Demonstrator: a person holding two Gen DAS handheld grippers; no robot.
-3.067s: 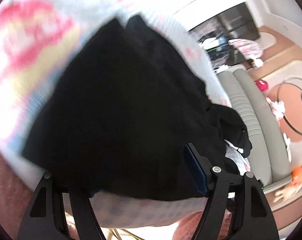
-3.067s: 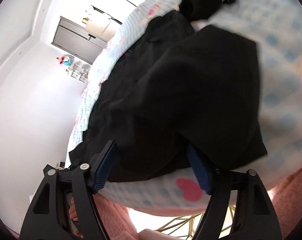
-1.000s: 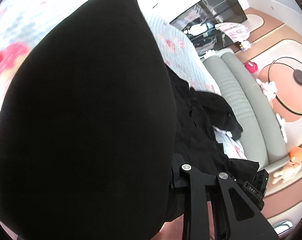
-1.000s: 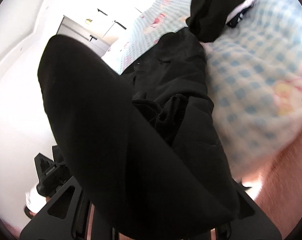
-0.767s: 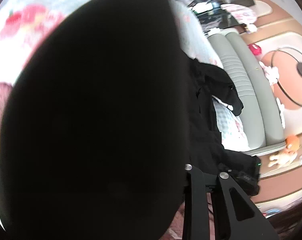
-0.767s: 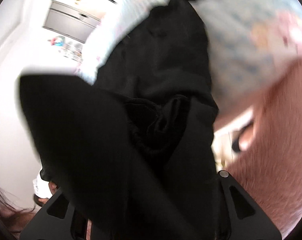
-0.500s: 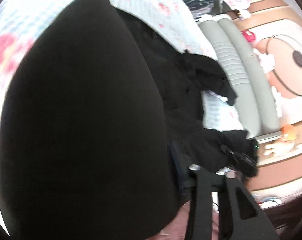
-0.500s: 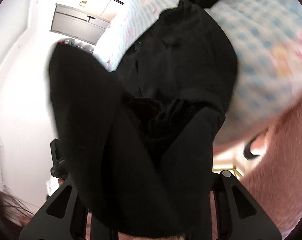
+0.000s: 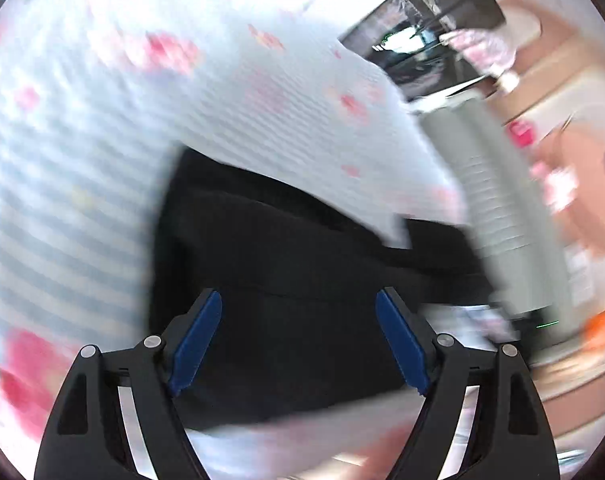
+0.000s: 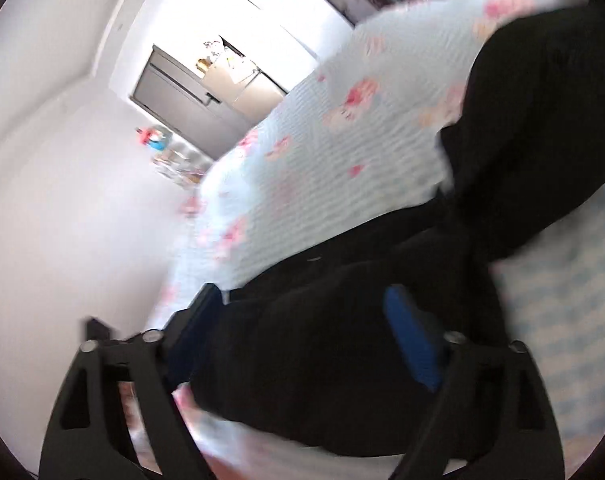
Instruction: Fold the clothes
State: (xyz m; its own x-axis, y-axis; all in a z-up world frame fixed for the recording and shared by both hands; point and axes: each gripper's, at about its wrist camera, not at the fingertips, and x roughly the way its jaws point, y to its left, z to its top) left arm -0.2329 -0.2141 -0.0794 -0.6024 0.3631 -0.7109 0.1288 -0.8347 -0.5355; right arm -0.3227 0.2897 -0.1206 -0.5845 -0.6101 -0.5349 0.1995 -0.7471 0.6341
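A black garment (image 9: 302, 264) lies folded on the bed's pale blue checked cover (image 9: 82, 184) with pink prints. My left gripper (image 9: 298, 344) hovers above its near part. Its jaws are opening wide, and the blue pads (image 9: 196, 340) touch no cloth. In the right wrist view the same black garment (image 10: 342, 344) lies under my right gripper (image 10: 302, 340), whose jaws are also opening, with the blue pad (image 10: 412, 344) clear of the fabric. More black clothing (image 10: 542, 128) is heaped further up the bed. Both views are blurred by motion.
A grey padded headboard (image 9: 498, 200) stands to the right of the bed, with a dark window (image 9: 426, 44) and a pink wall (image 9: 574, 120) behind it. In the right wrist view a white wall (image 10: 62, 200) and a grey cabinet (image 10: 190, 104) lie beyond the bed's left edge.
Both grippers held the black cloth up close to the cameras a second ago. Now the cloth lies flat on the bed, both pairs of jaws have spread wide, and both hands have pulled back.
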